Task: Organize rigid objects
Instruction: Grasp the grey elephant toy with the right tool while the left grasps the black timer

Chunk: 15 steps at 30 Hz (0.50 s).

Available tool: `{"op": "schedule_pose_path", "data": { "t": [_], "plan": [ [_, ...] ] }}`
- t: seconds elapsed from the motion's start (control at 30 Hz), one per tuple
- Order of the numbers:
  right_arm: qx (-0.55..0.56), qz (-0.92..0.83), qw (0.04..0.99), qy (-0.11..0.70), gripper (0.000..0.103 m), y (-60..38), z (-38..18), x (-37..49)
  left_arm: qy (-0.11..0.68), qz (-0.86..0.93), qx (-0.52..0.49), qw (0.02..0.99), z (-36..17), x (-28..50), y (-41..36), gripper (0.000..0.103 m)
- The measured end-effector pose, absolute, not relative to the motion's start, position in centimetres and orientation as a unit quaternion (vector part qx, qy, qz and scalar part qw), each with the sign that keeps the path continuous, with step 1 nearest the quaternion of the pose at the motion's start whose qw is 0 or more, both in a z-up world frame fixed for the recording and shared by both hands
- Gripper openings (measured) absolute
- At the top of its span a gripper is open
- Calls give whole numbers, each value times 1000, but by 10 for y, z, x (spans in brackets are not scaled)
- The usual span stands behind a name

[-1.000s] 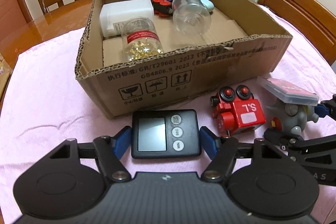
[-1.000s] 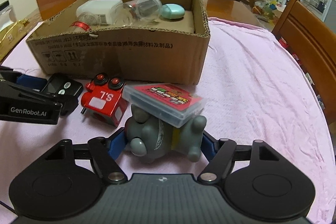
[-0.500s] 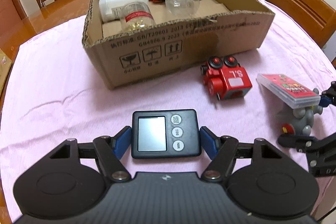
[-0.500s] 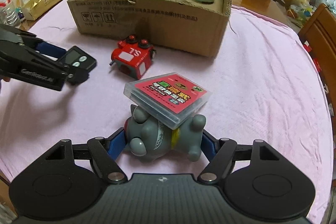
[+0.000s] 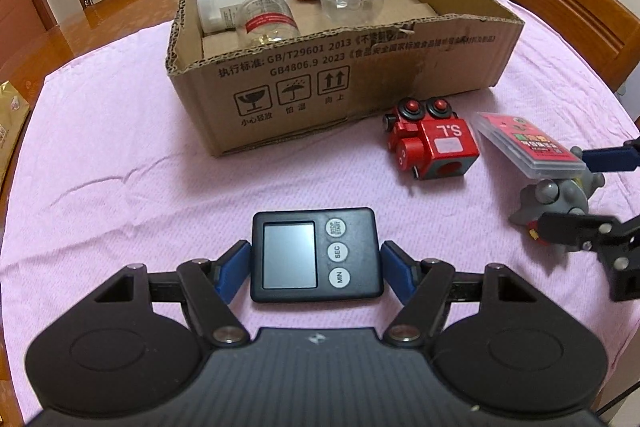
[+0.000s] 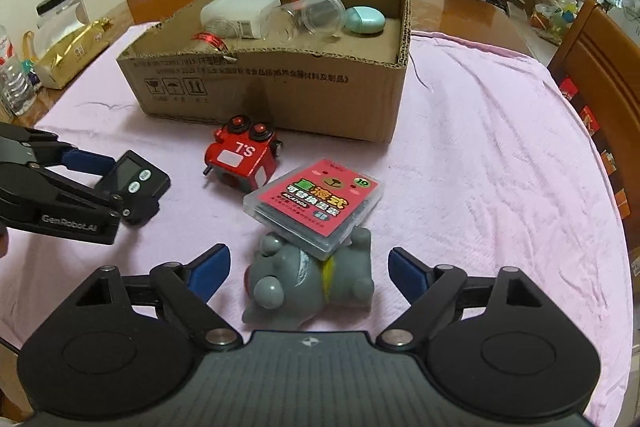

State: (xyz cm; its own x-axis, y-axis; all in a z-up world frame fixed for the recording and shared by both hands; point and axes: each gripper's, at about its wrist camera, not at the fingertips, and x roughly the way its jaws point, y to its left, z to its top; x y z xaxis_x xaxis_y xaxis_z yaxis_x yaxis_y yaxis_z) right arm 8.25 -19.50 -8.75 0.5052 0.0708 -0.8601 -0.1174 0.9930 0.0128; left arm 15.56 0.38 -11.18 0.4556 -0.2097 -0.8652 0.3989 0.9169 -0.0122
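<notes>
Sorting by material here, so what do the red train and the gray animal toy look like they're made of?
Red train: probably painted wood or hard plastic, glossy, with crisp blocky edges. Gray animal toy: likely soft vinyl or rubber, matte, with rounded moulded limbs.

I see a black timer with a grey screen and white buttons. The toy train is red with black wheels and white "S.L" lettering. The figurine is grey with a yellow band. The clear card case carries a pink label with green and orange characters. The cardboard box is brown with black print. A pink cloth covers the tabletop. Both claws have blue pads on black arms.
</notes>
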Motion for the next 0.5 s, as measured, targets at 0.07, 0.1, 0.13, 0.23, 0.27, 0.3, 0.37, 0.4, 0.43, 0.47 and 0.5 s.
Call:
{"op": "schedule_pose_path", "data": {
  "t": [0.07,0.1,0.13,0.23,0.27,0.3,0.37,0.4,0.43,0.47,0.5],
  "plan": [
    [-26,58,863,500,89,-191,-92,84,489,-173,97,849,-113,155,4,76],
    [-34,53,863,501,89,-188,-95,83,488,-172,97,850,-113,155,4,78],
    [-41,49,863,501,89,-185,-98,82,487,-171,95,851,-113,155,4,79],
    [-43,42,863,502,89,-182,-105,77,488,-171,90,851,-115,152,7,84],
    [-44,41,862,503,89,-181,-107,75,486,-173,92,852,-116,152,7,85],
    [-43,41,862,504,89,-182,-108,72,484,-176,93,852,-116,152,7,85],
    [-47,41,862,503,89,-182,-111,70,484,-184,95,850,-116,153,4,86],
    [-49,39,863,502,89,-182,-112,70,482,-191,100,849,-117,153,2,86],
    [-48,40,863,501,89,-181,-112,70,480,-199,104,848,-117,153,0,86],
    [-45,41,864,500,89,-181,-112,71,481,-203,107,846,-117,154,-1,86],
    [-44,41,864,499,89,-181,-112,71,482,-205,106,845,-117,154,-1,84]
  ]
}}
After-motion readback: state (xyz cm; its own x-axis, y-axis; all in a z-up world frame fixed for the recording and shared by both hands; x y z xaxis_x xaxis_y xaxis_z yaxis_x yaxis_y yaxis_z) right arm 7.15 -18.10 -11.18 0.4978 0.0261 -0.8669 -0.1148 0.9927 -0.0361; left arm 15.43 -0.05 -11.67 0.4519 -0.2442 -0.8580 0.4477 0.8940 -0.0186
